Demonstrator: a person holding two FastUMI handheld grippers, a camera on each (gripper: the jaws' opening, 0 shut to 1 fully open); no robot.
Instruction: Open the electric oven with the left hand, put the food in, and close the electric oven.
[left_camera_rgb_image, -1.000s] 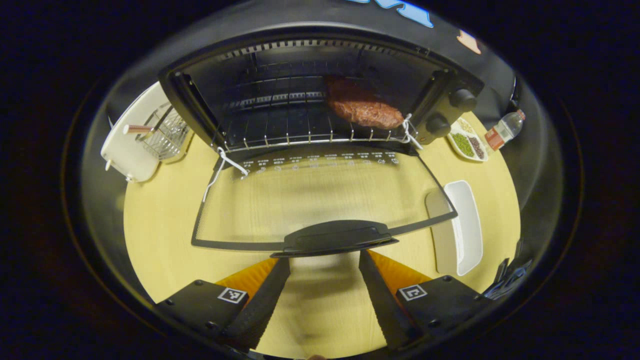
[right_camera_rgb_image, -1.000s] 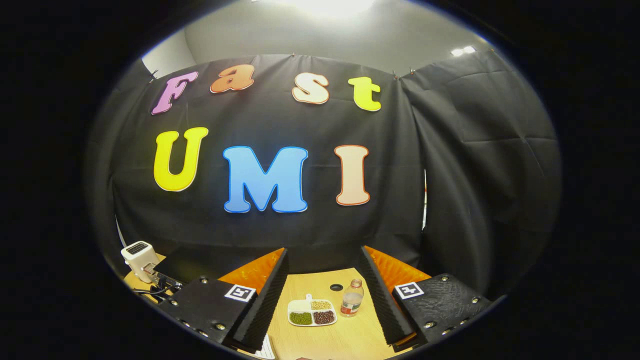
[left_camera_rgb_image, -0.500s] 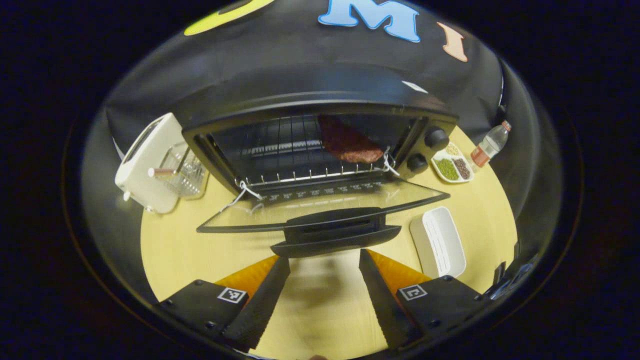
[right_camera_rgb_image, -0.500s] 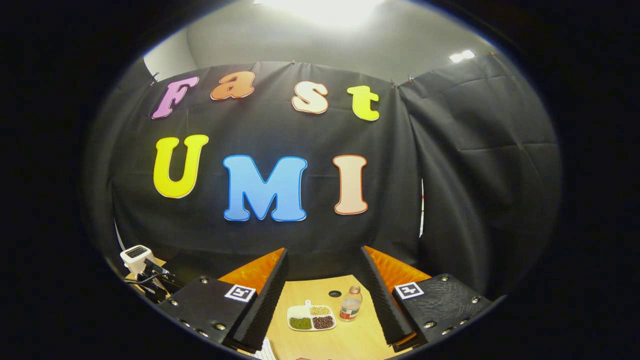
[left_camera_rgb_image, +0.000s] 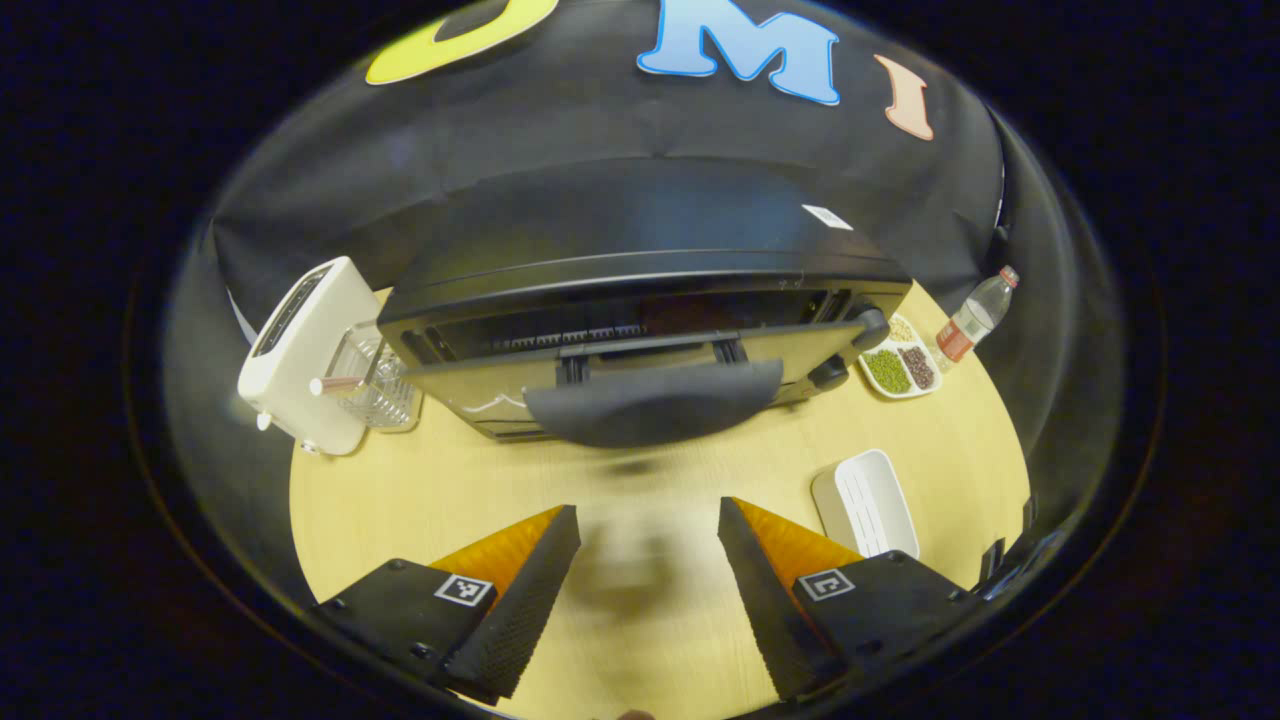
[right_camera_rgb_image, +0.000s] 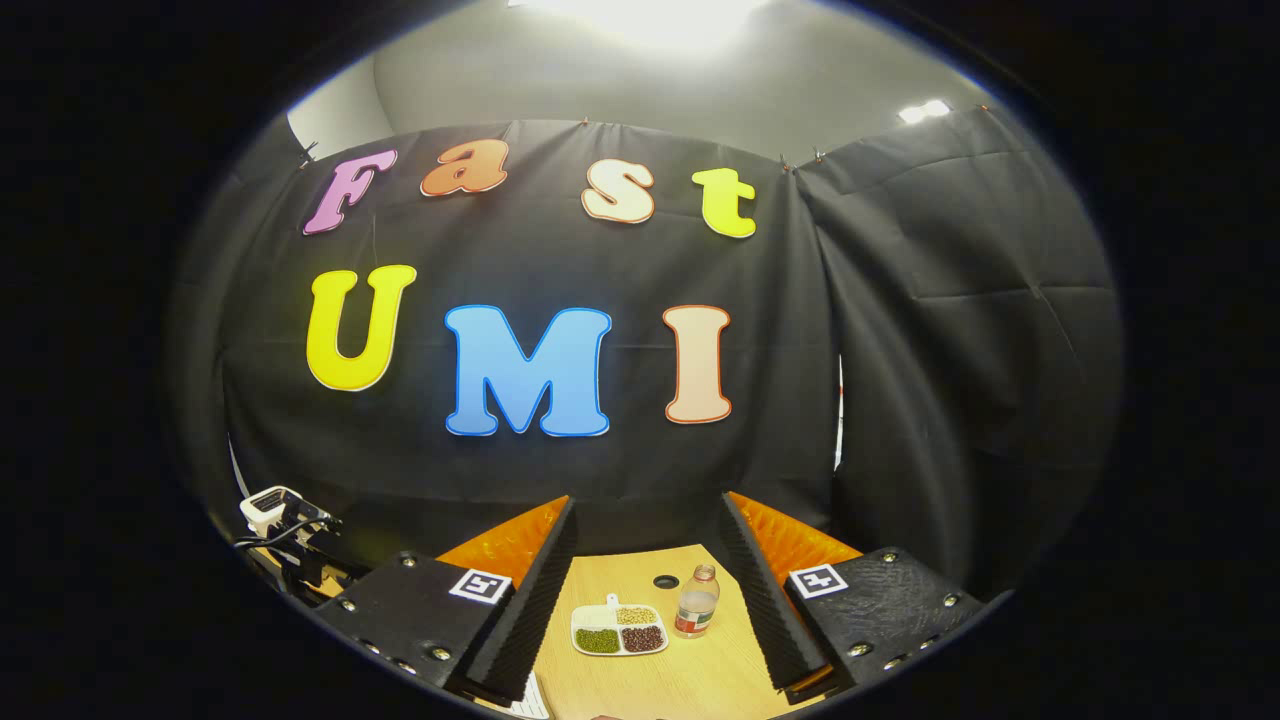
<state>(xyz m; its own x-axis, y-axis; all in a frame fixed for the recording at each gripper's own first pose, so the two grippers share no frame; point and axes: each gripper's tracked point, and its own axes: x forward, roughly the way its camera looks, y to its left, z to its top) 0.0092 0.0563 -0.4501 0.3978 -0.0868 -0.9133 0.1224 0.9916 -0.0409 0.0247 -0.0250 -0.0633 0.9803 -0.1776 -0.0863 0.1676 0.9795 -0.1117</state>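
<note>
A: Where is the electric oven (left_camera_rgb_image: 640, 270) sitting?

B: It is standing toward the table's (left_camera_rgb_image: 450, 500) back edge, its door (left_camera_rgb_image: 640, 375) nearly up with a thin gap showing at the top. The food is sitting dimly behind that gap.

A: And the left gripper (left_camera_rgb_image: 648, 560)?

B: It is hovering over the front edge, fingers spread wide and gripping nothing.

A: The right gripper (right_camera_rgb_image: 648, 590)?

B: It is also gaping empty, pointing at the sectioned dish (right_camera_rgb_image: 620, 630) and bottle (right_camera_rgb_image: 697, 602) near the back right corner.
</note>
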